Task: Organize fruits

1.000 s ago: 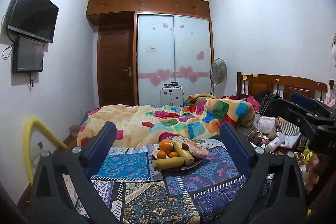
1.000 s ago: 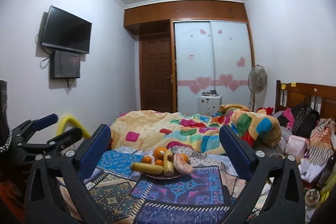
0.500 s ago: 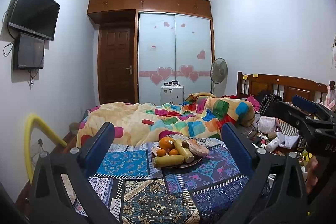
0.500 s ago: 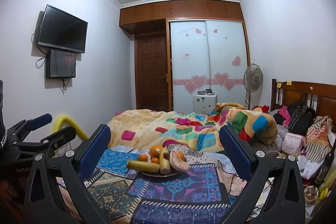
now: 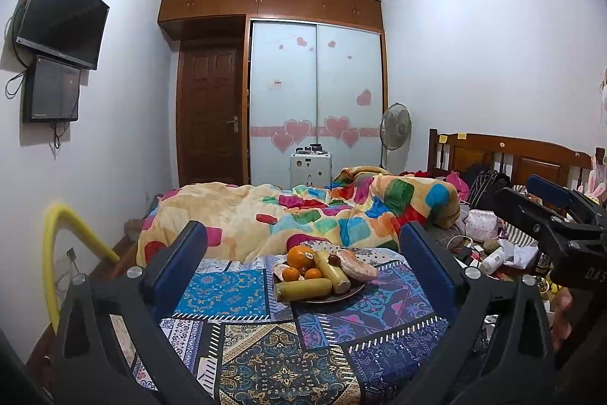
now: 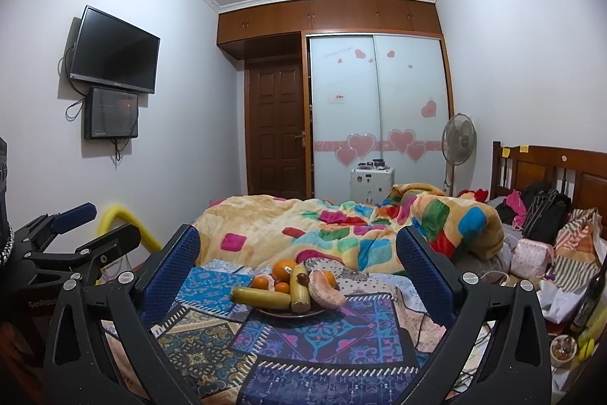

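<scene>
A dark plate point(image 5: 353, 293) stands on a patchwork cloth point(image 5: 265, 348), at the side nearest the bed. It carries a large orange point(image 5: 299, 257), small tangerines point(image 5: 291, 274), two long yellow fruits point(image 5: 303, 289), a small dark fruit point(image 5: 334, 259) and a pink peeled piece point(image 5: 356, 266). My left gripper point(image 5: 303, 228) is open, a short way back from the plate, and holds nothing. The right wrist view shows the same plate point(image 6: 280, 314), orange point(image 6: 282, 268) and pink piece point(image 6: 326, 291). My right gripper point(image 6: 297, 234) is open too, back from the plate, with nothing in it.
Behind the cloth lies a bed with a bright patchwork quilt point(image 5: 303, 215) and a wooden headboard point(image 5: 512, 158). Bags, bottles and clutter point(image 6: 550, 253) crowd the right side. A yellow foam tube point(image 5: 57, 253) curves at the left wall. A fan point(image 5: 394, 128) and wardrobe stand at the back.
Both views have drifted only slightly. The fruit has not moved, and both grippers stay open.
</scene>
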A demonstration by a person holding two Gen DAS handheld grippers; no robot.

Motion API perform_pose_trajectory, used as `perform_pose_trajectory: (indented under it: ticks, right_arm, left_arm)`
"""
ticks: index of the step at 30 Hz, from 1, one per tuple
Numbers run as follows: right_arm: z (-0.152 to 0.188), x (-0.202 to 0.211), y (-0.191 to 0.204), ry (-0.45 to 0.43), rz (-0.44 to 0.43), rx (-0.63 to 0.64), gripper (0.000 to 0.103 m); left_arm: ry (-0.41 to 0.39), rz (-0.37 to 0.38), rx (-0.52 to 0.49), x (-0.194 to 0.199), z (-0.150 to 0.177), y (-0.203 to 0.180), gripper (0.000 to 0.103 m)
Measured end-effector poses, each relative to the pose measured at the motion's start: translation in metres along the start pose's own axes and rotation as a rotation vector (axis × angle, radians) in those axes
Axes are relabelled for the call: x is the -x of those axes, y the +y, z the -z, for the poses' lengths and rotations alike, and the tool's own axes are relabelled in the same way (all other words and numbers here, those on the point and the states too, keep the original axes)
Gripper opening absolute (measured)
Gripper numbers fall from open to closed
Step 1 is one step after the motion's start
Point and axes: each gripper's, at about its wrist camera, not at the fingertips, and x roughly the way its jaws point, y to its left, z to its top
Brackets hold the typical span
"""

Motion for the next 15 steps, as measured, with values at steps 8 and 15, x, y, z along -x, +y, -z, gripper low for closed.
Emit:
perform_pose_trajectory:
  ticks: [8, 15]
  right_arm:
    - [0.0001, -0.0007, -0.0002, -0.002, 0.000, -0.009, 0.103]
    - [0.0012, -0.0010, -0.0004, 0.000, -0.003, -0.008, 0.103]
  left_arm:
    - [-0.001, 0.005, -0.001, -0.0014, 0.0035, -0.0021, 0.103]
    - [0.001, 0.004, -0.002, -0.0020, 0.0051, -0.0052, 0.103]
